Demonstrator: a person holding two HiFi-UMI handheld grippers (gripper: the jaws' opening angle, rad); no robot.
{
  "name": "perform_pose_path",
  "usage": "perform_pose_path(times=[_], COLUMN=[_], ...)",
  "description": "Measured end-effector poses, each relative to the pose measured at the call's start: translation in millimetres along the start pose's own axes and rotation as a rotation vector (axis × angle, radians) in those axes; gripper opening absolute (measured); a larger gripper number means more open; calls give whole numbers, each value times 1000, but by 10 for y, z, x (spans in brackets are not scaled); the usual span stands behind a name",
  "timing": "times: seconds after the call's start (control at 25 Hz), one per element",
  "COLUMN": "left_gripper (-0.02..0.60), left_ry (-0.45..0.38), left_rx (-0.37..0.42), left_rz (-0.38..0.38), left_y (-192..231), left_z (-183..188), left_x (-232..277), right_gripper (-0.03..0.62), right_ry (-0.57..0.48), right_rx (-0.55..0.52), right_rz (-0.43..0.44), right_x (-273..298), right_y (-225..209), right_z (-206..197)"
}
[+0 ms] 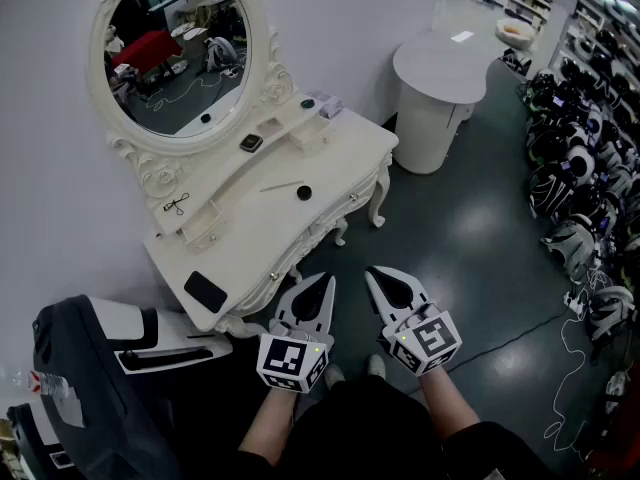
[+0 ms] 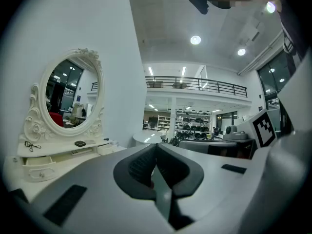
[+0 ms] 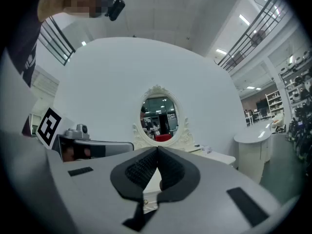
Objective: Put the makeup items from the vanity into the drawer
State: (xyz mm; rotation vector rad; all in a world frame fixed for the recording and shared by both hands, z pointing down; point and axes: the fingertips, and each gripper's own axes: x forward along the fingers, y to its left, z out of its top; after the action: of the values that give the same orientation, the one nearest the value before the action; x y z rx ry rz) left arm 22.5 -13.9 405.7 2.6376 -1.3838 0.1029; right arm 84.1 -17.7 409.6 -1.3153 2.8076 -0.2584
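Observation:
The white vanity (image 1: 330, 158) with its oval mirror (image 1: 180, 53) stands ahead to the left. On it lie a black compact (image 1: 251, 143), a thin pencil (image 1: 283, 185), a small round black item (image 1: 303, 193), a flat black rectangle (image 1: 205, 291) and an eyelash curler (image 1: 177, 205). Its front drawers look closed. My left gripper (image 1: 329, 279) (image 2: 156, 145) and right gripper (image 1: 370, 272) (image 3: 157, 149) hover side by side over the floor, just off the vanity's front edge. Both are shut with nothing between the jaws.
A round white table (image 1: 450, 68) stands behind the vanity's right end. Racks of helmets (image 1: 580, 168) line the right side. A grey and white chair-like unit (image 1: 110, 353) and a water bottle (image 1: 45, 383) sit at my near left. Dark floor lies between.

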Motion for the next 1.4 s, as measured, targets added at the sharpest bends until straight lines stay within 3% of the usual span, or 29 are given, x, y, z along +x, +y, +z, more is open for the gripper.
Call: perform_pose_path(times=[0.52,1.12,1.4], left_gripper=[15,15,15], left_ry=[-1,22,54], left_rx=[-7,-16,-26], left_rz=[26,122,130], left_y=[58,263,238], left_z=[-36,-121,-191], left_x=[59,-110,-199], right_gripper=[23,23,23], right_ry=[3,32,41], right_rx=[13,33,79], right_rz=[3,110,133], right_x=[45,182,172], right_y=[-98,78,143], right_z=[-42,-138,-174])
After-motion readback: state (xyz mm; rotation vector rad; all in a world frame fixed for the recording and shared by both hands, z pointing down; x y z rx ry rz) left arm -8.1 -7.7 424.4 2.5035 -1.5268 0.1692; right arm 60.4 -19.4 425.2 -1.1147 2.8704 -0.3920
